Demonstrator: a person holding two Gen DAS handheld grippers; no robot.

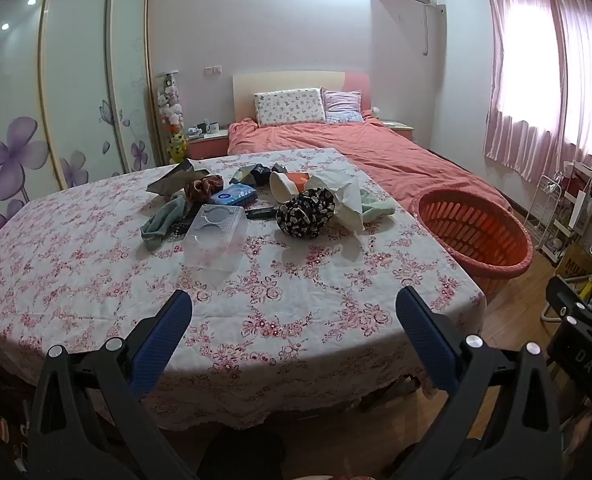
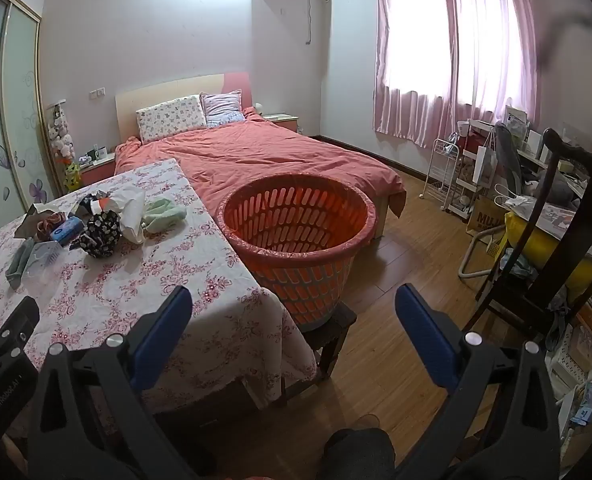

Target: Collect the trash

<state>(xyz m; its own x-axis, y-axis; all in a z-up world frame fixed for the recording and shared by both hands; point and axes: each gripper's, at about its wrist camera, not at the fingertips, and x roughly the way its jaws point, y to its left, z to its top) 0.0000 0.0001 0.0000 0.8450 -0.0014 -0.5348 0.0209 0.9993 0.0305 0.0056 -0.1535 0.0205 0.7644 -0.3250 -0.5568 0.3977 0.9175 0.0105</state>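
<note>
A table with a floral cloth holds a pile of items at its far side: a clear plastic box, a blue packet, a paper cup, white paper, a dark wrapper, a black floral cloth and green cloths. An orange basket stands on a stool right of the table; it also shows in the right wrist view. My left gripper is open and empty over the table's near edge. My right gripper is open and empty, short of the basket.
A bed with a red cover lies behind the table and basket. A dark wooden chair and a cluttered desk and rack stand at the right. Wardrobe doors are at the left. Wooden floor lies right of the basket.
</note>
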